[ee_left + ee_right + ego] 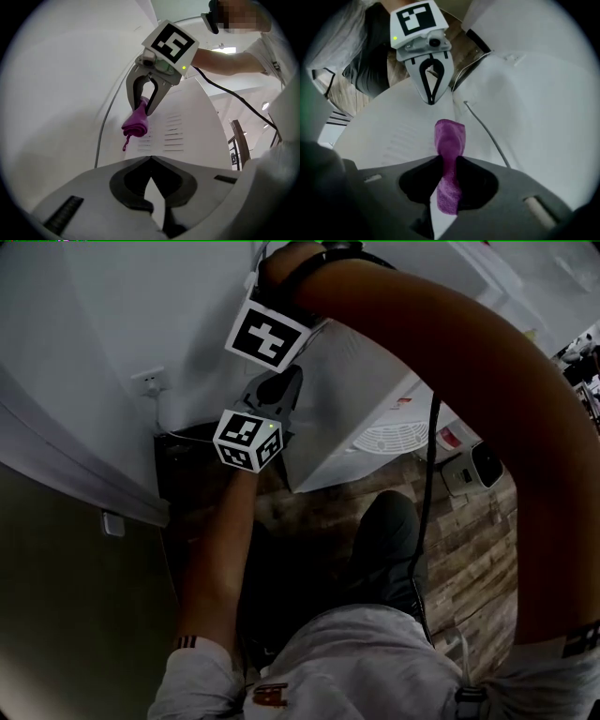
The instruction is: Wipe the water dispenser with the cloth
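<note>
The purple cloth (pixel 450 136) is pinched tight in the right hand-held gripper (pixel 449 161), sticking out ahead of its jaws and held close to the vented white panel of the water dispenser (pixel 389 136); actual contact can't be confirmed. The left hand-held gripper (pixel 150 159) is closed on nothing, just beyond the cloth. Wiping looks barely started at best, since no wiped patch can be made out.
</note>
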{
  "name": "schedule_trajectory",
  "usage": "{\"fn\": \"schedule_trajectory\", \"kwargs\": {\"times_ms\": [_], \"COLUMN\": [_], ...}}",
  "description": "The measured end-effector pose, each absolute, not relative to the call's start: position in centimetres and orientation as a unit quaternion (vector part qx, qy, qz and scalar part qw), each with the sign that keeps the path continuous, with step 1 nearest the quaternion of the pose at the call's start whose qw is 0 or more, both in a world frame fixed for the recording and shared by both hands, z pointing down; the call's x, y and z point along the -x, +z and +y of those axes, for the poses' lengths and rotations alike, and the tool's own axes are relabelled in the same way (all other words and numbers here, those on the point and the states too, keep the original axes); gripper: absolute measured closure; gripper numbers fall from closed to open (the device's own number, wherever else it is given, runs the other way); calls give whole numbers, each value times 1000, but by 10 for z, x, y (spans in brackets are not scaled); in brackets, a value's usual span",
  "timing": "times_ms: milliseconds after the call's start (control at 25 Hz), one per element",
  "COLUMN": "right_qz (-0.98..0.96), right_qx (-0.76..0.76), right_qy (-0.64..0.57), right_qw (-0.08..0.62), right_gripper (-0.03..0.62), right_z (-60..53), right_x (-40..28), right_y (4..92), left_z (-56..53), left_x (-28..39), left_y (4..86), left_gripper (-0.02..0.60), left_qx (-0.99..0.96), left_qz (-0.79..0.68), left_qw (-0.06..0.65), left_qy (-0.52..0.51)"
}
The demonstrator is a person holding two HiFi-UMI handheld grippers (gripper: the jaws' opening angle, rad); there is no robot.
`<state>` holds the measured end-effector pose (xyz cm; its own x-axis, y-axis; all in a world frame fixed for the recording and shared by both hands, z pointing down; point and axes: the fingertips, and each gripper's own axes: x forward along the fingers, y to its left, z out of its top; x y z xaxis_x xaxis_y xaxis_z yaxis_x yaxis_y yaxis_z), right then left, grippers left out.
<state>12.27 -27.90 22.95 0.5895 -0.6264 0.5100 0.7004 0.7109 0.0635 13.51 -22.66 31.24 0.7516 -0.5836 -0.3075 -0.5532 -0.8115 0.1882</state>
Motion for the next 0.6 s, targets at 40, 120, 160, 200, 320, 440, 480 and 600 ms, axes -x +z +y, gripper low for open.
{"fn": "schedule_trajectory", "kwargs": {"times_ms": [40,120,160,200,320,440,480,600], "right_qz": [-256,-254,-254,-254,-255,-261,-267,-270], "right_qx": [68,63,61,60,62,61,66,77], "right_qy": [-367,-358,-356,-357,-373,-383,-383,-378], "right_qw": [892,897,897,897,890,884,882,882], "right_gripper": [500,500,500,500,500,500,500,500], "right_z": [-285,-293,-296,-299,-312,-322,-326,-333], "right_x": [-126,-133,-135,-137,-139,-138,-138,-144], "right_y": [233,240,244,250,268,286,297,315], "left_z": [-227,-227,-226,-226,-227,-225,-224,-223], "left_x": [-135,-136,-136,-135,-134,-138,-138,-135], "left_y": [313,316,318,321,329,338,341,348], "left_gripper": [583,583,583,583,583,583,583,583], "left_qx": [-935,-937,-937,-937,-937,-937,-936,-934], "left_qz": [-303,-299,-297,-297,-297,-296,-296,-299], "left_qw": [43,41,40,41,45,51,53,56], "left_qy": [-179,-179,-179,-178,-178,-181,-182,-185]}}
